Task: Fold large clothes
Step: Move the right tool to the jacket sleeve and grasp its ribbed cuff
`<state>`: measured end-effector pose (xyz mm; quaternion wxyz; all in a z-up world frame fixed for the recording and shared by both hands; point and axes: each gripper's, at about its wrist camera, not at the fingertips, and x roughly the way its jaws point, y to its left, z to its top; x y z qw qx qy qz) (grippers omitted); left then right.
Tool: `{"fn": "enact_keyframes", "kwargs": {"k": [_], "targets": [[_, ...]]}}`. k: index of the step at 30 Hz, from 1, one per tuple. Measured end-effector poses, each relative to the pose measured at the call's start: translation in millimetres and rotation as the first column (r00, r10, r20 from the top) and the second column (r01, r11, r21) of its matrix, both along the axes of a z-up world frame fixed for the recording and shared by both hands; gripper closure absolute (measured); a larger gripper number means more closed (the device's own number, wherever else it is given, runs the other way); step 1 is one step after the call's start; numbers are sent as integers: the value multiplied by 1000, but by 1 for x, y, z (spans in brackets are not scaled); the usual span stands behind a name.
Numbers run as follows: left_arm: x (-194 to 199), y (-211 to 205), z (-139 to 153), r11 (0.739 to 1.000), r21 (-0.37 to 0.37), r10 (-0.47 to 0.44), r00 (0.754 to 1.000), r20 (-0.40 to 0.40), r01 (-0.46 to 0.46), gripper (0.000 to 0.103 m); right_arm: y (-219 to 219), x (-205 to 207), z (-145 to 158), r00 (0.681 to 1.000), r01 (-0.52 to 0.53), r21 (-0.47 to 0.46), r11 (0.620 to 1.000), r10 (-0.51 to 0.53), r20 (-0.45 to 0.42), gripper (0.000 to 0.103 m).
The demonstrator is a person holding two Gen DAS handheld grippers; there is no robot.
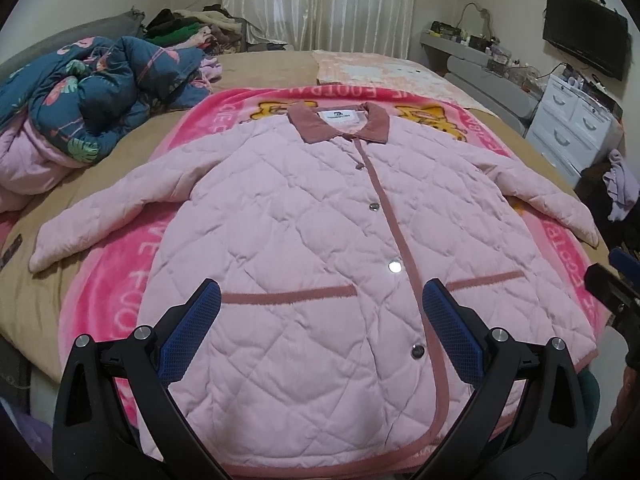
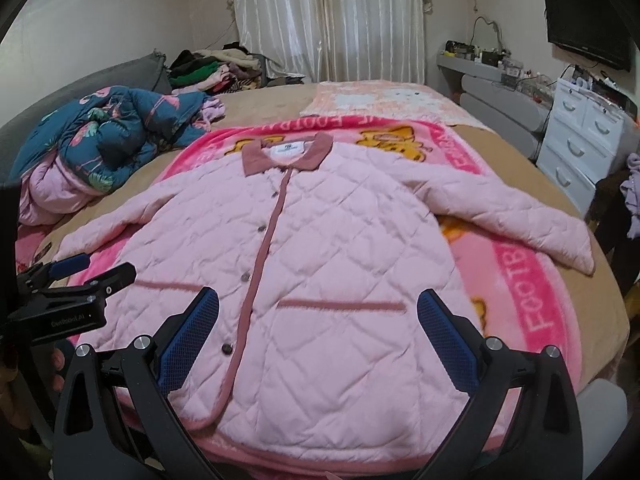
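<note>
Jaws wide on each hand-held gripper — left (image 1: 320,316), right (image 2: 318,320) (nothing held) — above jacket (image 1: 304,248).

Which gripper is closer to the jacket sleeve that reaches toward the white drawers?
Right. The right gripper hovers open over the jacket's hem on that sleeve's side; the left gripper hovers open over the hem's other half, farther from it.

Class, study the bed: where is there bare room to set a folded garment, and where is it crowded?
Free: tan sheet between the pink football blanket and the curtain. Crowded: the flamingo quilt and clothes pile on the left; the quilted pink jacket covers the blanket.
</note>
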<state>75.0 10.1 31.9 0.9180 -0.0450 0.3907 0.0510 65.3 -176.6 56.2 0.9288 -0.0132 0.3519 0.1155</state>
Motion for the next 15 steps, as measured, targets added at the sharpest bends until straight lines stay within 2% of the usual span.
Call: {"fn": "enact_keyframes", "kwargs": {"k": [7, 15], "targets": [[18, -12, 9, 1000, 16, -11, 1000, 1, 11, 8, -7, 18, 12, 1000, 7, 21, 1000, -7, 5, 4], [48, -18, 25, 1000, -10, -6, 1000, 9, 6, 8, -23, 44, 34, 998, 36, 73, 997, -39, 45, 4]]}}
